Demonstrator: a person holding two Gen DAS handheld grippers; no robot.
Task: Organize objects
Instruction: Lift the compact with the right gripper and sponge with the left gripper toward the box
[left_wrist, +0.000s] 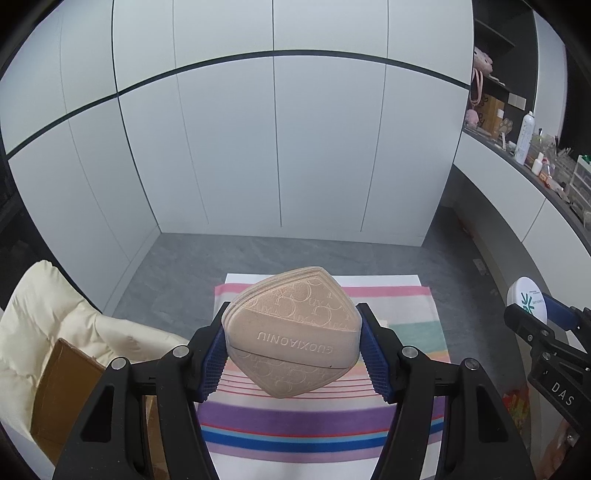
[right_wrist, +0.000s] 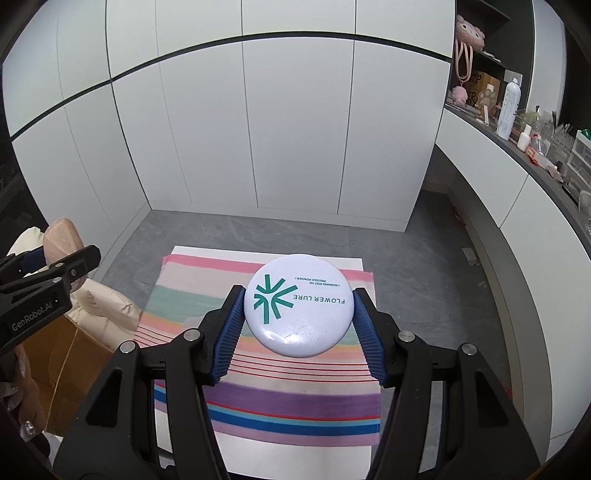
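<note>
My left gripper (left_wrist: 293, 350) is shut on a beige embossed compact case (left_wrist: 291, 332) marked GUOXIAONIU and holds it in the air above a striped cloth (left_wrist: 317, 421). My right gripper (right_wrist: 299, 314) is shut on a round white powder compact (right_wrist: 299, 304) marked FLOWER LURE and holds it above the same striped cloth (right_wrist: 266, 402). The white compact also shows at the right edge of the left wrist view (left_wrist: 526, 301). The beige case also shows at the left of the right wrist view (right_wrist: 61, 236).
The cloth lies on a white table (right_wrist: 295, 454) over a grey floor (right_wrist: 424, 266). A cream padded jacket (left_wrist: 48, 317) and a brown cardboard box (left_wrist: 62, 391) sit at the left. A cluttered counter (right_wrist: 517, 147) runs along the right wall. White cabinets (right_wrist: 295, 129) stand behind.
</note>
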